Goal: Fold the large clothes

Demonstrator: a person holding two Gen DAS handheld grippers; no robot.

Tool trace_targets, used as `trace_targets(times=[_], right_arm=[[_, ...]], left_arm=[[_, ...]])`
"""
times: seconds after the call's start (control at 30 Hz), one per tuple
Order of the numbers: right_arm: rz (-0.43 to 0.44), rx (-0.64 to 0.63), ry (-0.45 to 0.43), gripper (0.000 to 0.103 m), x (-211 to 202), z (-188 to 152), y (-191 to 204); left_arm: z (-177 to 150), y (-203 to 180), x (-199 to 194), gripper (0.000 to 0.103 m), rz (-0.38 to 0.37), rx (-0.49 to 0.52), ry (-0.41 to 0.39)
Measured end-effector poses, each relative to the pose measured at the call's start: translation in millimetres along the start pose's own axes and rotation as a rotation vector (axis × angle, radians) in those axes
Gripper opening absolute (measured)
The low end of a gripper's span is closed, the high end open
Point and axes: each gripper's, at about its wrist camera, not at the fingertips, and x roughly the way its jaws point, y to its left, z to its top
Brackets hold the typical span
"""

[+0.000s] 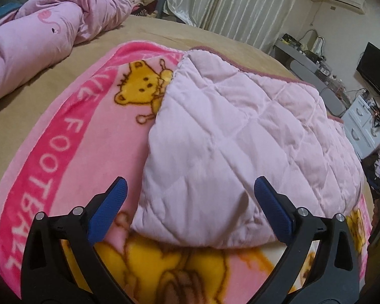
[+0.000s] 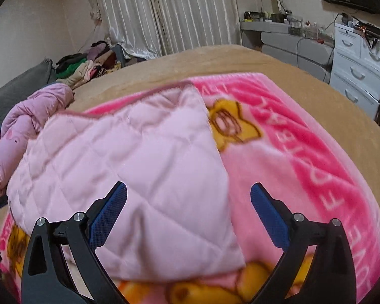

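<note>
A pink fleece blanket (image 1: 71,157) with yellow bears and a dark pink lettered border lies spread on the tan bed. Its pale quilted underside (image 1: 230,136) is folded over the middle. My left gripper (image 1: 190,185) hovers open above the near left corner of that flap, blue pads apart, nothing between them. In the right wrist view the same quilted flap (image 2: 129,162) covers the left part of the blanket (image 2: 304,167). My right gripper (image 2: 188,190) stands wide open over the flap's near right edge, holding nothing.
A crumpled pink duvet (image 1: 38,43) lies at the bed's far left. The tan bed cover (image 2: 240,60) extends beyond the blanket. Piled clothes (image 2: 88,65) sit by the curtains. White drawers (image 2: 357,68), a grey desk and a dark screen stand to the right.
</note>
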Motion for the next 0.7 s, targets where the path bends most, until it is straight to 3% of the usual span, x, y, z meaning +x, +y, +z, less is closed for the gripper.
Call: trace_targets(times=[0.3, 0.37, 0.43, 0.5, 0.57, 0.7], right_arm=[[0.071, 0.039, 0.0, 0.095, 7, -9, -18], [0.09, 0.057, 0.008, 0.081, 14, -6, -21], [0.109, 0.067, 0.011, 0.073, 20, -5, -23], [0.14, 0.075, 0.017, 0.05, 26, -4, -21], [0.114, 0.056, -0.006, 0.03, 25, -6, -15], [0.073, 0.061, -0.051, 0.019, 17, 1, -5]], left_arm=[[-19, 7, 15, 0.094, 0.027, -0.023, 0.044], [-22, 7, 18, 0.088, 0.028, -0.014, 0.034], [-23, 6, 22, 0.082, 0.014, -0.017, 0.031], [-24, 2, 22, 0.069, 0.019, 0.0, 0.009], [-23, -3, 20, 0.046, 0.028, 0.022, -0.016], [-16, -11, 16, 0.032, 0.056, 0.039, -0.053]])
